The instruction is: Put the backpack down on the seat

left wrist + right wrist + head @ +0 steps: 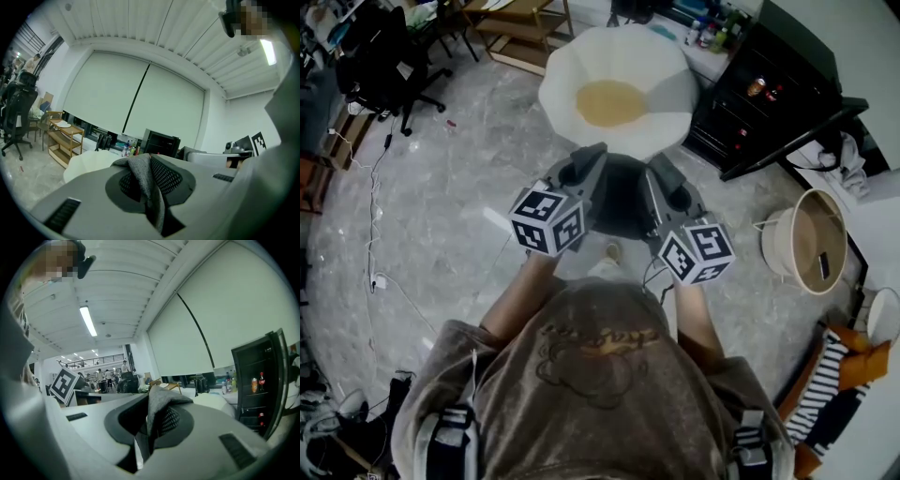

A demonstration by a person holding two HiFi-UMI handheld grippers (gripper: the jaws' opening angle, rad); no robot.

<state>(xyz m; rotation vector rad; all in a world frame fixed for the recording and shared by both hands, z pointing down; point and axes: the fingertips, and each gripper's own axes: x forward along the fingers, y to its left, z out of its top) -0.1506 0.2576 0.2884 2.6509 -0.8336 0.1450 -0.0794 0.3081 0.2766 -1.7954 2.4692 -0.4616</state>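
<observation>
In the head view a dark backpack [622,199] hangs between my two grippers, just short of the white petal-shaped seat [619,89] with a yellow cushion. My left gripper [585,165] and right gripper [662,178] each hold one side of it. In the left gripper view the left gripper [149,164] is shut on a grey strap [140,176], and the seat [89,164] shows beyond it. In the right gripper view the right gripper [153,409] pinches a grey strap [159,397] the same way. Most of the backpack's body is hidden under the grippers.
A black cabinet [759,94] holding drinks stands right of the seat. A wooden shelf unit [520,33] is behind it, an office chair [384,56] at the far left. A round basket [806,239] sits on the floor to my right, and cables [375,234] trail at the left.
</observation>
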